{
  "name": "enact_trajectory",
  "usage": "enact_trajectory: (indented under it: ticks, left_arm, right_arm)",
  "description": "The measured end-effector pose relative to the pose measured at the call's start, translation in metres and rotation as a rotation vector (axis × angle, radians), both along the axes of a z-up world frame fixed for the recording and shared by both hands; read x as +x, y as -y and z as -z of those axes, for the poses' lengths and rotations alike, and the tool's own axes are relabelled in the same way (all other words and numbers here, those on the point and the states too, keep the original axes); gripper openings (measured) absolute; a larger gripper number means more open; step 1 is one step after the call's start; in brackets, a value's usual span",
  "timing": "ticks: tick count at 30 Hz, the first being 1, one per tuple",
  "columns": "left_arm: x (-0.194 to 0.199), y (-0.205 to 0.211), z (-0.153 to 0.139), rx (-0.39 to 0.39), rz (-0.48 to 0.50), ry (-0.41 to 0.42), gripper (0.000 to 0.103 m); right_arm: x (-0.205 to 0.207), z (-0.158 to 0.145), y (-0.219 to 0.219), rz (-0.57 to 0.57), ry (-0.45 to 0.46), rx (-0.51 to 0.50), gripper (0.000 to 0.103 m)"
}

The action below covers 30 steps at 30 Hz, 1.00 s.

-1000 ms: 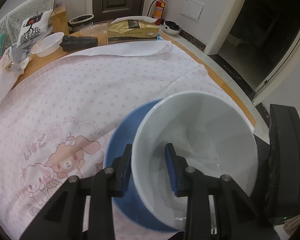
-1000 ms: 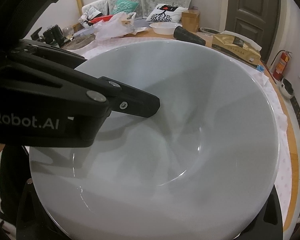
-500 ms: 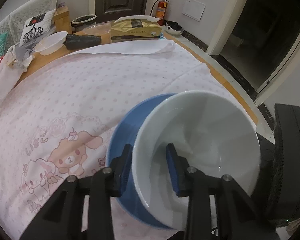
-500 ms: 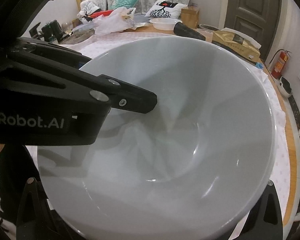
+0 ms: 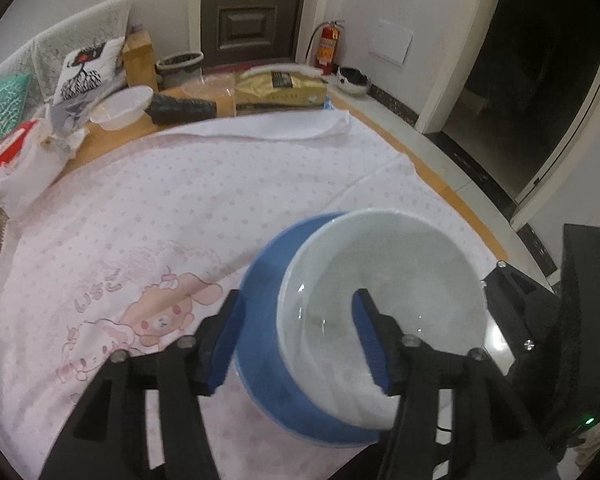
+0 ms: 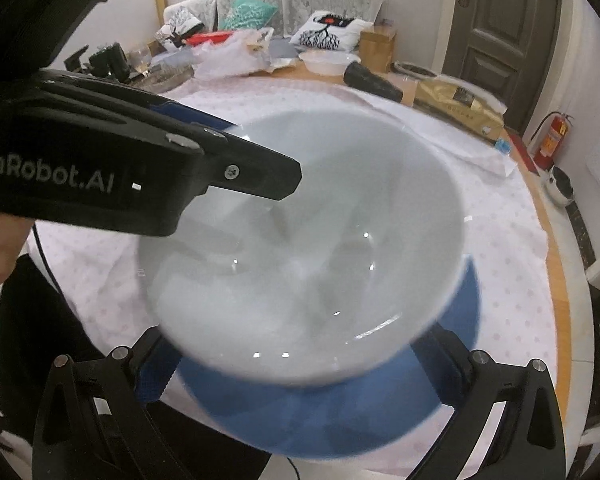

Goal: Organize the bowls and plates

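Note:
A white bowl (image 5: 384,296) sits tilted in a blue plate (image 5: 268,336) at the near edge of the table. My left gripper (image 5: 296,336) is open, its jaws wide apart: one blue pad lies outside the plate's left rim, the other inside the bowl. The bowl also fills the right wrist view (image 6: 308,248), with the blue plate (image 6: 332,420) under it. My right gripper (image 6: 296,368) is open, its fingers to either side of the plate, below the bowl. The left gripper's finger crosses that view at upper left.
The round table has a pink dotted cloth (image 5: 180,208). At its far side lie a white plastic bowl (image 5: 122,106), a dark cone-shaped thing (image 5: 180,108), a gold box (image 5: 280,88) and plastic bags (image 5: 20,160). A fire extinguisher (image 5: 326,46) stands by the door.
My left gripper has opened from its grip on the bowl's rim. The bowl has settled lower into the blue plate, and both cameras have pulled back a little.

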<state>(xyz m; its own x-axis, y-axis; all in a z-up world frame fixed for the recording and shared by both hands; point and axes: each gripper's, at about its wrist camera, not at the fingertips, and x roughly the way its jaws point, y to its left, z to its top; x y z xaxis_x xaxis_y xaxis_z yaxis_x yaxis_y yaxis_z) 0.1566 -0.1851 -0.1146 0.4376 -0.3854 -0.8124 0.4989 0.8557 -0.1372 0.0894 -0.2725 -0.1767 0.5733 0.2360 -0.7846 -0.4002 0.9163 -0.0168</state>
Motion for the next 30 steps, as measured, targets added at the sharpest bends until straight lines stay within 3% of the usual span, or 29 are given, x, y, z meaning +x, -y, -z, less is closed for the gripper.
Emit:
enact_trajectory:
  ticks: [3,5,13,17,20,30]
  left_arm:
    - [-0.008,-0.007,-0.013,-0.015,-0.014,0.04,0.059]
    - [-0.014,-0.013,-0.021,-0.025,-0.03,0.065,0.068]
    - [-0.04,-0.038,-0.055,-0.049,-0.11,0.192,0.085]
    - [-0.053,-0.051,-0.068,-0.046,-0.146,0.253,0.086]
    - [-0.061,-0.059,-0.076,-0.035,-0.189,0.299,0.101]
    - [-0.09,-0.086,-0.097,-0.028,-0.315,0.455,0.102]
  right_arm:
    - [-0.009,-0.016,0.002,-0.018,0.035,0.009,0.101]
    - [-0.019,-0.027,0.003,-0.034,0.069,-0.002,0.101]
    - [-0.044,-0.063,-0.003,-0.095,0.172,0.023,0.102]
    - [-0.05,-0.076,-0.005,-0.11,0.243,0.063,0.102]
    - [-0.052,-0.085,-0.004,-0.096,0.293,0.087,0.102]
    - [-0.054,-0.119,0.001,-0.051,0.429,0.172,0.102]
